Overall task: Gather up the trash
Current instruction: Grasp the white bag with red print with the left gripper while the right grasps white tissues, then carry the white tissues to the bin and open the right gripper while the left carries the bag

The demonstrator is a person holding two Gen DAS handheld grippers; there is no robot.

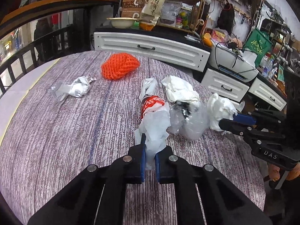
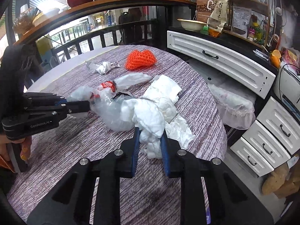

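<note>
Two grippers work over a round table [image 1: 56,131] covered in a purple-streaked cloth. The left gripper [image 1: 150,155] has its blue-padded fingers pinching the white end of a plastic bag [image 1: 153,120] with a red print, which lies stretched toward the table's middle. The right gripper [image 2: 150,142] has its fingers closed around a wad of white tissue [image 2: 150,120] near the table's right edge. Between bag and wad sits a clear crumpled wrapper [image 1: 191,123], touching both. A second white tissue [image 1: 180,90] lies just behind the wrapper, close to the right edge. A crumpled silver-white packet [image 1: 75,90] rests apart, toward the far left. An orange knitted piece [image 1: 120,67] lies near the far edge. White drawers [image 1: 150,46] stand beyond the table.
</note>
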